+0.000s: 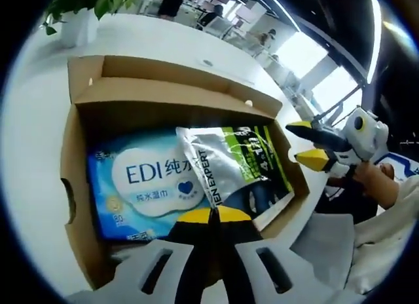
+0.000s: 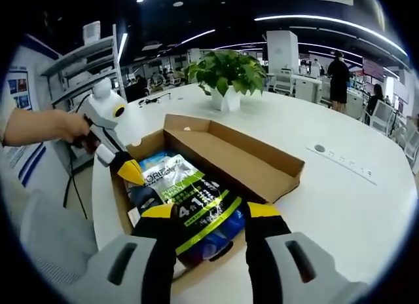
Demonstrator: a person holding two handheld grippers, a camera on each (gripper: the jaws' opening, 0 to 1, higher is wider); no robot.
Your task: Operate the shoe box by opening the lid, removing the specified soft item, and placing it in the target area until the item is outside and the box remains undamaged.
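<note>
White round table (image 2: pixel 353 206), open shoe box (image 2: pixel 252 161), potted plant (image 2: pixel 226 75) behind.

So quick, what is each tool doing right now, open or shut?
Left tool: shut, jaws together at the edge of the silver pouch; a grip on it cannot be told.
Right tool: open above the pouch, holding nothing.

Our grippers (image 2: pixel 204 215) had white bodies, black jaws with yellow tips; beside the box (image 2: pixel 262 166), a pale sleeve (image 2: pixel 39 232).
</note>
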